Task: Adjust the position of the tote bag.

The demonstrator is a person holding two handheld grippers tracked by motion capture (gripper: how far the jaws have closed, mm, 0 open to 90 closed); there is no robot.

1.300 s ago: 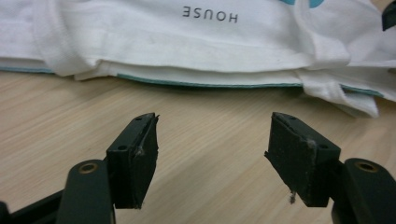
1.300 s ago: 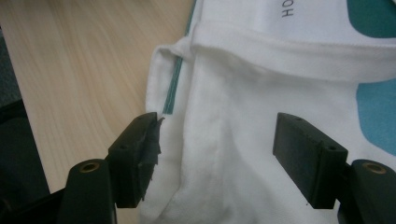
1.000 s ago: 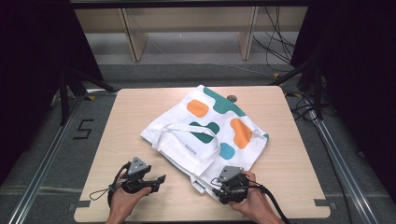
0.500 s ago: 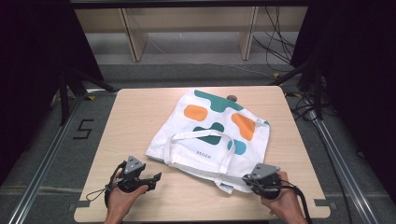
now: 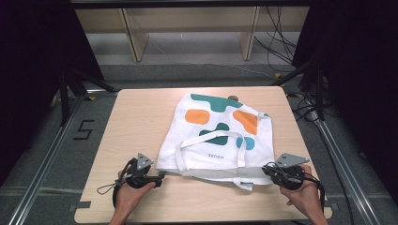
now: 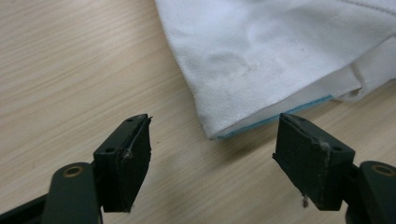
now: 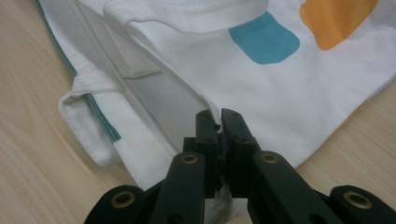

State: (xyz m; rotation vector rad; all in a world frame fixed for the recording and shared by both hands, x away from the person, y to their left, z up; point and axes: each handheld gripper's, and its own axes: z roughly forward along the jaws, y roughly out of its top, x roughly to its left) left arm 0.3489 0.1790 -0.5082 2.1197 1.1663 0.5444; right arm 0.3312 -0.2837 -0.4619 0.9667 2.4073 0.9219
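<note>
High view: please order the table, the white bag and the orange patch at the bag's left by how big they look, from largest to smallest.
1. table
2. white bag
3. orange patch, much the smallest

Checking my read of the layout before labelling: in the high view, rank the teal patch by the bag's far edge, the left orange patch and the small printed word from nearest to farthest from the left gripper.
From the left gripper:
1. Printed word, on the bag's near half.
2. Left orange patch, mid-bag.
3. Teal patch, at the far edge.
</note>
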